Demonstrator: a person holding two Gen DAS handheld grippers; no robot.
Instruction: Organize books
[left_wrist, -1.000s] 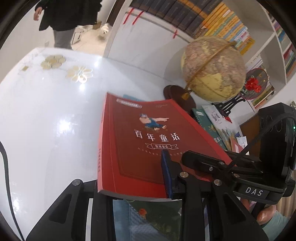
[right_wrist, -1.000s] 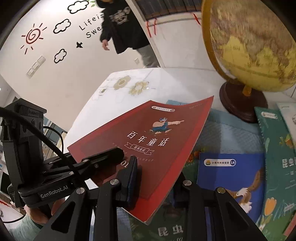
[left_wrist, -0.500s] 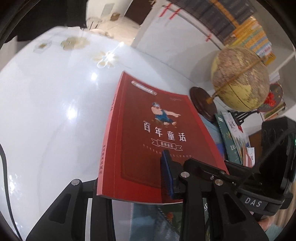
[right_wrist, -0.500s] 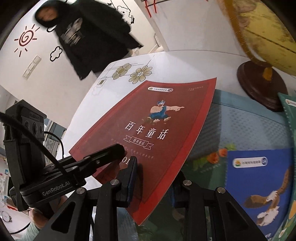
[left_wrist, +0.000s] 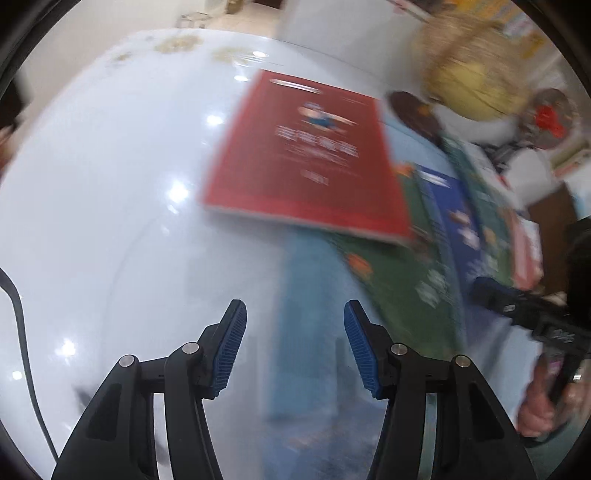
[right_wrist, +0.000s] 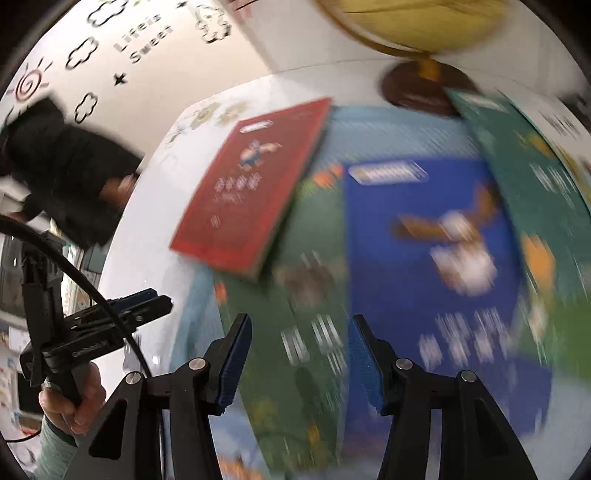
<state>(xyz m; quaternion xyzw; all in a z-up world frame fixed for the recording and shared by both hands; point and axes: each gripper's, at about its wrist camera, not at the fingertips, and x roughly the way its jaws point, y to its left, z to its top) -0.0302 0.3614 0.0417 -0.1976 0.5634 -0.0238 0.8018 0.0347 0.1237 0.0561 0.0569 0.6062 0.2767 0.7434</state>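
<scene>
A red book (left_wrist: 306, 155) (right_wrist: 251, 195) lies flat on the white table (left_wrist: 110, 192), its right edge resting over a green book (left_wrist: 406, 273) (right_wrist: 310, 325). A blue book with a bird (right_wrist: 436, 258) (left_wrist: 454, 210) and a teal book (right_wrist: 532, 166) lie to the right. My left gripper (left_wrist: 294, 339) hangs back from the red book, jaws opening, nothing between them. Above the green book, my right gripper (right_wrist: 301, 354) has its jaws opening and holds nothing. Both views are blurred by motion.
A globe (left_wrist: 469, 74) (right_wrist: 417, 26) on a dark wooden base (right_wrist: 417, 92) stands behind the books. A light blue mat (left_wrist: 314, 332) lies under them. A person in dark clothes (right_wrist: 62, 177) stands beyond the table's far left edge.
Both grippers have let go of the red book and drawn back from it. The book now lies on the table, partly over the green book. Both pairs of jaws have opened.
</scene>
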